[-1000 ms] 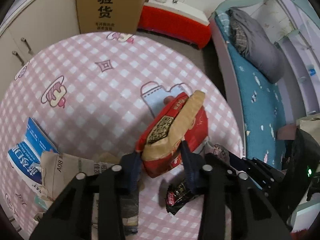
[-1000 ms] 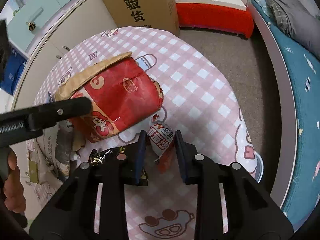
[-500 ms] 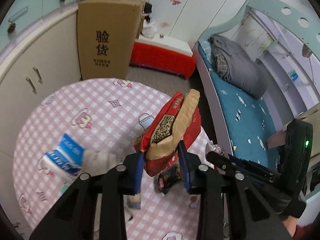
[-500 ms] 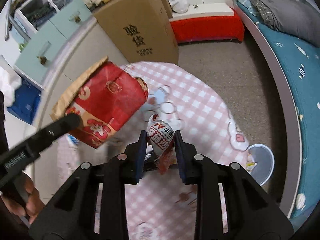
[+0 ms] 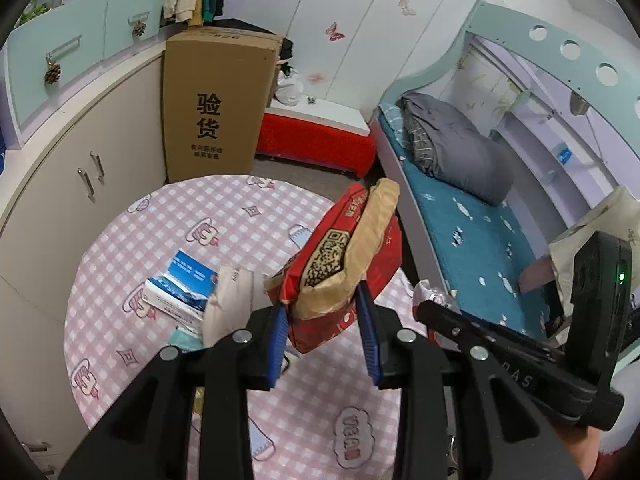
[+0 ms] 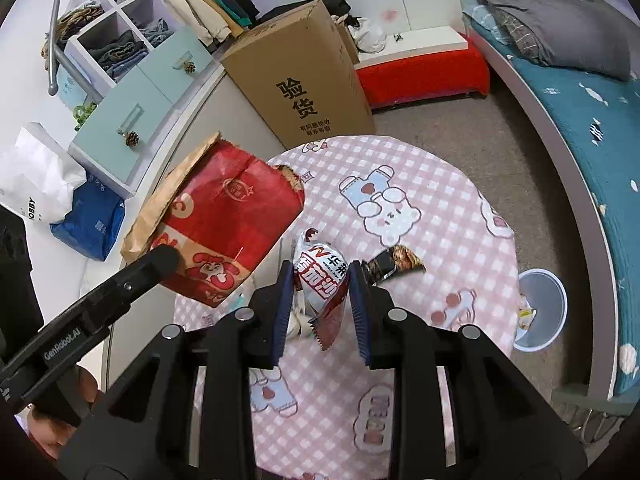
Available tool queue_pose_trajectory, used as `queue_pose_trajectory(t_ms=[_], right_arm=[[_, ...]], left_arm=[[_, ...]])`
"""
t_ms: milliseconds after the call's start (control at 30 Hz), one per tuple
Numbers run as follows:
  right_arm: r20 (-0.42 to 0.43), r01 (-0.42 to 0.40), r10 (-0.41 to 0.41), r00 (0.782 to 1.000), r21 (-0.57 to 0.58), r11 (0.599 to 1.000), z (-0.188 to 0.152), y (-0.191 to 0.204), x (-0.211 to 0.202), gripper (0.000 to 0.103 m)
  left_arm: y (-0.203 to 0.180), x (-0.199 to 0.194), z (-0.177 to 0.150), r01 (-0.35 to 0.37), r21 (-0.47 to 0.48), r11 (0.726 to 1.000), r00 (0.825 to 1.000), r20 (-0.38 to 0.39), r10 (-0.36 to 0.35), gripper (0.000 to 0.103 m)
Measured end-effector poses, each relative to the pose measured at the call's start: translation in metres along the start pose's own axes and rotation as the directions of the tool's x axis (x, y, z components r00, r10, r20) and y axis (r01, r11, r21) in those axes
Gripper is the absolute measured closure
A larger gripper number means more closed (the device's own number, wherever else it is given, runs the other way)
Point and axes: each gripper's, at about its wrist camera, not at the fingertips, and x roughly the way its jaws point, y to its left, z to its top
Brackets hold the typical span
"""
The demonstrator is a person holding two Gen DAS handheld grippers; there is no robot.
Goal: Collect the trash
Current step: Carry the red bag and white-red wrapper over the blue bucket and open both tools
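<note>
The left gripper (image 5: 323,334) jaws grasp a red paper bag (image 5: 347,256), the right gripper (image 6: 320,308) jaws clench a snack packet (image 6: 320,276) above the pink worktop (image 6: 436,184), and only the right view shows the white bin (image 6: 554,308) on the floor.

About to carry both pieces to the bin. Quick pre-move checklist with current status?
1. Left hand-held gripper clamped on red paper bag: ok.
2. Right hand-held gripper clamped on snack wrapper: ok.
3. Both items lifted off the table: ok.
4. Waste bin in sight, opening unobstructed: ok.
5. Table cleared: not ok, dark wrapper and blue tissue pack remain.
6. Bag empty inside: cannot tell.
</note>
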Motion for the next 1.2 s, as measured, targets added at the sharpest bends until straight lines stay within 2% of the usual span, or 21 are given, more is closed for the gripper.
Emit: queue_pose_trajectory(t_ms=[133,333,533,800,833,867,900,933,1067,1200], right_arm=[[0.024,0.012,-0.013,1.000,0.026,1.000,-0.008,-0.011,-0.017,0.076],[0.068,0.034,-0.041,0.997,0.099,0.994,-0.018,-0.055,-0.051,0.076],[0.094,0.076,-0.097,0.991,0.204,0.976,-0.025,-0.134,-0.083,0.076],[0.070,0.136,-0.164,0.984,0.299,0.945,-0.023,-0.263,-0.105,0.075],[0.074,0.140,-0.169,0.983,0.298,0.944,-0.021,-0.275,-0.104,0.073],[0.074,0.139,-0.168,0.983,0.299,0.944,-0.018,-0.290,-0.102,0.066],[0.071,0.137,-0.166,0.983,0.304,0.943,-0.015,-0.302,-0.099,0.041],[0.076,0.144,-0.175,0.982,0.307,0.941,-0.013,-0.313,-0.096,0.039],[0.033,0.151,-0.170,0.985,0.314,0.937,-0.005,-0.348,-0.082,0.039],[0.035,0.147,-0.166,0.986,0.316,0.937,-0.006,-0.363,-0.086,0.039]], left_arm=[[-0.019,-0.005,-0.003,0.020,0.024,1.000,1.000,0.000,-0.020,0.072],[-0.068,0.007,-0.009,0.060,0.081,0.995,0.998,-0.027,-0.058,0.072],[-0.138,0.044,-0.019,0.109,0.140,0.984,0.992,-0.084,-0.098,0.072],[-0.220,0.129,-0.038,0.117,0.114,0.987,0.974,-0.207,-0.092,0.072],[-0.228,0.138,-0.040,0.112,0.109,0.988,0.972,-0.217,-0.086,0.072],[-0.235,0.147,-0.042,0.107,0.103,0.989,0.970,-0.227,-0.081,0.072],[-0.240,0.154,-0.044,0.103,0.100,0.990,0.969,-0.234,-0.077,0.072],[-0.248,0.165,-0.047,0.096,0.094,0.991,0.966,-0.248,-0.071,0.072],[-0.269,0.192,-0.054,0.079,0.088,0.993,0.958,-0.283,-0.051,0.072],[-0.287,0.211,-0.059,0.075,0.098,0.992,0.950,-0.310,-0.042,0.072]])
